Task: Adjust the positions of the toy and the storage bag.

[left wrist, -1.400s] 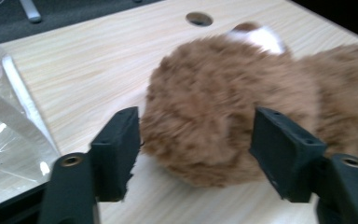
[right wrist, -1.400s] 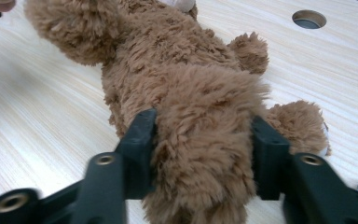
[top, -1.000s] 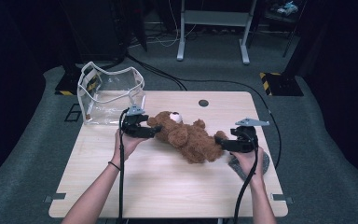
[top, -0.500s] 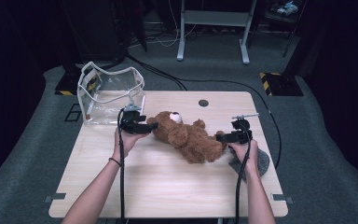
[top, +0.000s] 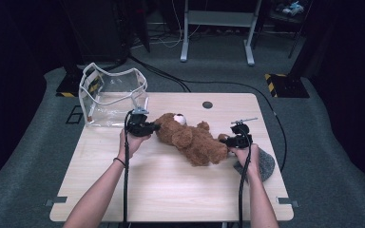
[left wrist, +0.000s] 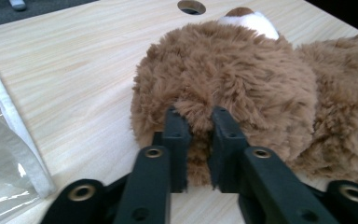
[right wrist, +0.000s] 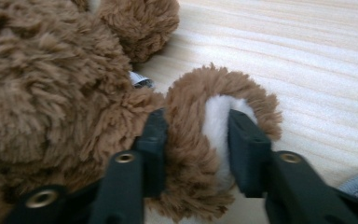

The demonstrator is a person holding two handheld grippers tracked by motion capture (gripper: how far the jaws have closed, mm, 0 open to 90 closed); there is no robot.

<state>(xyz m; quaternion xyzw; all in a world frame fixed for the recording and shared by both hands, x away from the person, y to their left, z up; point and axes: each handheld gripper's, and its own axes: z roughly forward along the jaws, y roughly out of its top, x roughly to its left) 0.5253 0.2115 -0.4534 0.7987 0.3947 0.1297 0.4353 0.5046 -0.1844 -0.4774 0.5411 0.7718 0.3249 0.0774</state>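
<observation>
A brown teddy bear (top: 190, 140) lies on its back across the middle of the wooden table (top: 171, 190), head toward the left. My left gripper (top: 153, 127) has just been closing and now pinches a tuft of fur on the bear's head (left wrist: 233, 74); in the left gripper view its jaws (left wrist: 199, 116) press into the plush. At the bear's other end my right gripper (top: 224, 141) has also just been closing. In the right gripper view its jaws (right wrist: 198, 121) clamp the bear's foot (right wrist: 214, 116) across its white sole.
A clear plastic bag (top: 111, 97) with white trim stands open at the table's back left, and its edge (left wrist: 9, 154) shows close to my left gripper. A grey cloth (top: 265, 165) lies under my right hand at the right edge. A round cable hole (top: 207, 105) sits at the back.
The right gripper came down and leftward onto the bear's foot. Both pairs of jaws closed from wide open onto the bear.
</observation>
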